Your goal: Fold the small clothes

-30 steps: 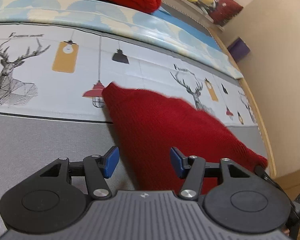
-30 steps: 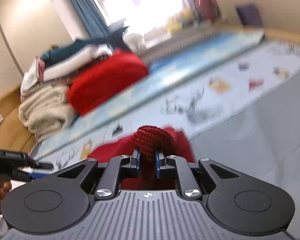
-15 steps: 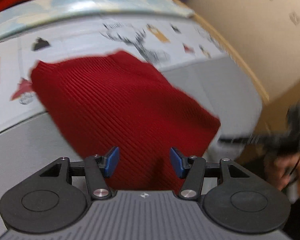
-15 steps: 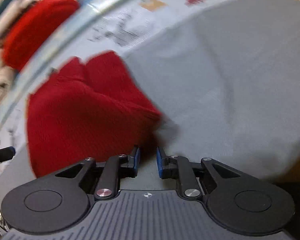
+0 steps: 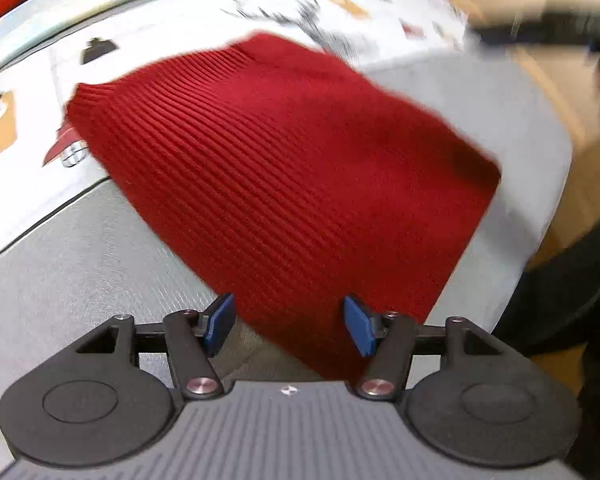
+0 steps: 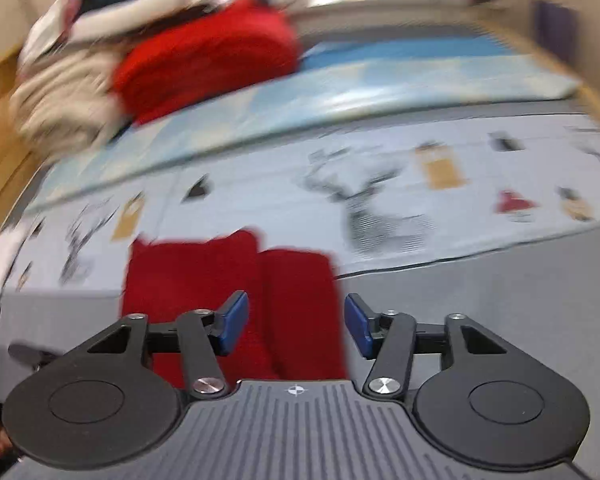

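A small red ribbed knit garment (image 5: 284,176) lies folded flat on the grey and deer-print bed cover (image 5: 80,248). My left gripper (image 5: 290,326) is open and empty, its blue pads just above the garment's near edge. In the right wrist view the same garment (image 6: 236,288) lies in front of my right gripper (image 6: 296,326), which is open and empty above its near edge. The view is blurred by motion.
A pile of clothes with a bright red knit (image 6: 204,56) and beige fabric (image 6: 60,100) sits at the far left of the bed. A light blue sheet (image 6: 340,96) runs behind. The bed's right edge (image 5: 548,184) drops to a wooden floor.
My right gripper has let go of the red garment and opened wide, then tilted up. The garment now lies folded on the bed. My left gripper stayed open and swung right.
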A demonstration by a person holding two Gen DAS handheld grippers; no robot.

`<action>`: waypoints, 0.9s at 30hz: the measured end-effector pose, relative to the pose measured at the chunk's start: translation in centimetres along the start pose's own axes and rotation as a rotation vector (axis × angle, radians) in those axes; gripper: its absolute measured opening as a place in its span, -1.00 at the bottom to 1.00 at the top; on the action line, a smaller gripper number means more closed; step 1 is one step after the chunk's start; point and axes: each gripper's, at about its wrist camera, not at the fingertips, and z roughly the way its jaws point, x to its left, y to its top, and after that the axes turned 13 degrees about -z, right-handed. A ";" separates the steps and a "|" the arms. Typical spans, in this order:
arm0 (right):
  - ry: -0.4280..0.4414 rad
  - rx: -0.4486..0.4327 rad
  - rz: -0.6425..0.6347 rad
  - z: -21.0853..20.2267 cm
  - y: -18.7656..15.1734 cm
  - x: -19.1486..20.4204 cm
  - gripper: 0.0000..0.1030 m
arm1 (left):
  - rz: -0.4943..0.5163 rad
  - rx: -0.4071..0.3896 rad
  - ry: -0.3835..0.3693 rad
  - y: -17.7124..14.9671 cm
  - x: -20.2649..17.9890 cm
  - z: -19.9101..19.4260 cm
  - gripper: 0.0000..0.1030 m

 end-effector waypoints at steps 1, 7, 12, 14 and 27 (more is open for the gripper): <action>0.013 0.029 0.006 1.3 0.1 0.0 0.31 | -0.054 -0.027 -0.019 0.5 0.8 -0.5 0.48; -0.018 0.202 0.128 7.7 -2.6 -1.8 0.31 | -0.387 -0.128 -0.048 2.8 5.9 -1.2 0.80; -0.027 0.248 0.120 9.9 -3.8 -3.1 0.49 | -0.538 -0.086 -0.065 3.4 8.4 0.7 0.80; -0.013 0.261 0.171 10.6 -4.2 -4.1 0.68 | -0.547 -0.082 -0.121 3.3 8.6 1.6 0.83; 0.191 0.254 0.290 13.5 -4.7 -5.8 0.56 | -0.586 -0.013 -0.183 4.8 8.8 5.2 0.92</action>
